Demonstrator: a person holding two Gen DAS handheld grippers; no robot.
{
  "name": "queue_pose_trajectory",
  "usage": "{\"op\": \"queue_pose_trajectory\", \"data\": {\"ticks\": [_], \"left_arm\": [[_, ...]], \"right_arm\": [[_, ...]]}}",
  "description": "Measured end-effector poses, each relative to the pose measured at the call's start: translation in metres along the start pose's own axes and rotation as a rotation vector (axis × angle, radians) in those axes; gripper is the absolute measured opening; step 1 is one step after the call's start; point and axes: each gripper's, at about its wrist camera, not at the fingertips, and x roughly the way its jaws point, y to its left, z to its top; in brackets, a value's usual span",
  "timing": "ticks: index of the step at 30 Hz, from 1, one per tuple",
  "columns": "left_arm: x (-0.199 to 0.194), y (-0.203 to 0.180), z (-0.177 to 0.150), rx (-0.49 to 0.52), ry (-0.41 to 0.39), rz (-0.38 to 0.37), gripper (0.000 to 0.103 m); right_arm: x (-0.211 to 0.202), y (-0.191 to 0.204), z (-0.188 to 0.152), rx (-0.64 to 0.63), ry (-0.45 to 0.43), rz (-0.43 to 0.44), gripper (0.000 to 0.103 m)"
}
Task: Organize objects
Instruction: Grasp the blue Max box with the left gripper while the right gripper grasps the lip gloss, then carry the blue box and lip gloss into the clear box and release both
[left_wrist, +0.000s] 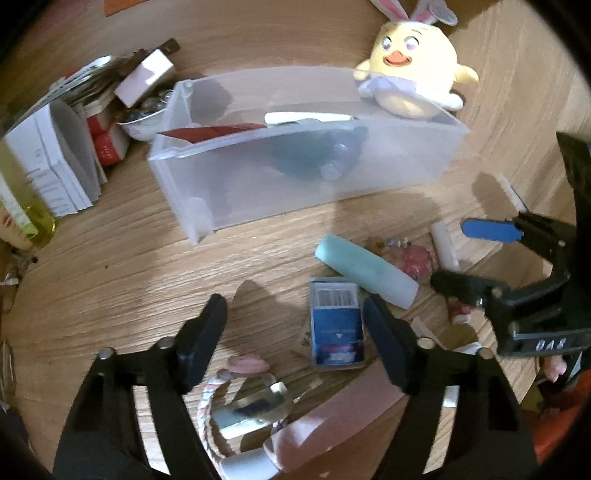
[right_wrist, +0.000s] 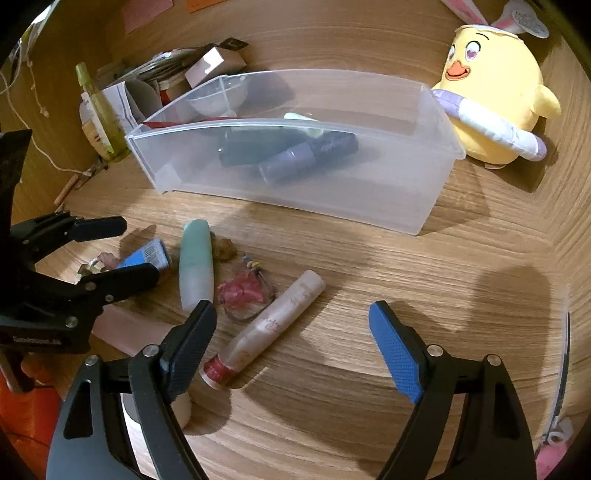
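Observation:
A clear plastic bin (left_wrist: 221, 199) (right_wrist: 369, 206) lies on the wooden table and holds dark tubes (right_wrist: 295, 151). In front of it lie a small blue box (left_wrist: 336, 325) (right_wrist: 147, 254), a teal tube (left_wrist: 365, 273) (right_wrist: 195, 266), a red hair clip (right_wrist: 243, 291) and a pinkish tube (right_wrist: 269, 325). My left gripper (left_wrist: 295, 325) (right_wrist: 118, 254) is open low over the table. The blue box lies between its fingers, near the right one. My right gripper (right_wrist: 295, 332) (left_wrist: 476, 258) is open with the pinkish tube between its fingers, untouched.
A yellow plush chick (left_wrist: 417, 74) (right_wrist: 498, 103) leans on the bin's far right corner. Boxes, a booklet (left_wrist: 55, 166) and a yellow bottle (right_wrist: 99, 110) crowd the far left. A small glass bottle (left_wrist: 258, 406) and a pink tube (left_wrist: 332, 421) lie under my left gripper.

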Motion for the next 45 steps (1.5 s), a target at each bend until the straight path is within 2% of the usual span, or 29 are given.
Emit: {"op": "queue_pose_trajectory", "data": {"ticks": [3, 5, 7, 9, 14, 20, 24, 32, 45], "left_arm": [[0.004, -0.003, -0.002, 0.008, 0.008, -0.011, 0.062], [0.004, -0.004, -0.002, 0.014, -0.001, 0.003, 0.054], [0.002, -0.003, -0.002, 0.009, -0.008, 0.004, 0.04], [0.002, 0.0, -0.002, -0.006, -0.01, 0.002, 0.035], [-0.004, 0.006, -0.002, -0.037, -0.031, 0.0, 0.034], [-0.007, 0.009, -0.001, -0.033, -0.042, 0.022, 0.034], [-0.008, 0.009, 0.0, -0.035, -0.049, 0.03, 0.027], [-0.022, 0.015, 0.007, -0.056, -0.099, 0.034, 0.027], [-0.053, 0.022, 0.018, -0.117, -0.181, 0.007, 0.027]], "right_arm": [[-0.002, -0.002, -0.001, -0.012, -0.003, -0.019, 0.064], [-0.003, -0.005, -0.001, -0.009, -0.006, -0.018, 0.057], [-0.004, -0.008, -0.002, -0.01, -0.009, -0.028, 0.05], [-0.005, -0.01, -0.002, -0.015, -0.013, -0.039, 0.04], [-0.006, -0.014, -0.002, -0.017, -0.019, -0.042, 0.025], [-0.005, -0.015, -0.003, -0.026, -0.026, -0.047, 0.015], [-0.006, -0.018, -0.004, -0.014, -0.029, -0.036, 0.014], [-0.015, -0.025, -0.004, 0.017, -0.058, -0.026, 0.014], [-0.058, -0.024, 0.01, 0.017, -0.173, -0.018, 0.014]]}}
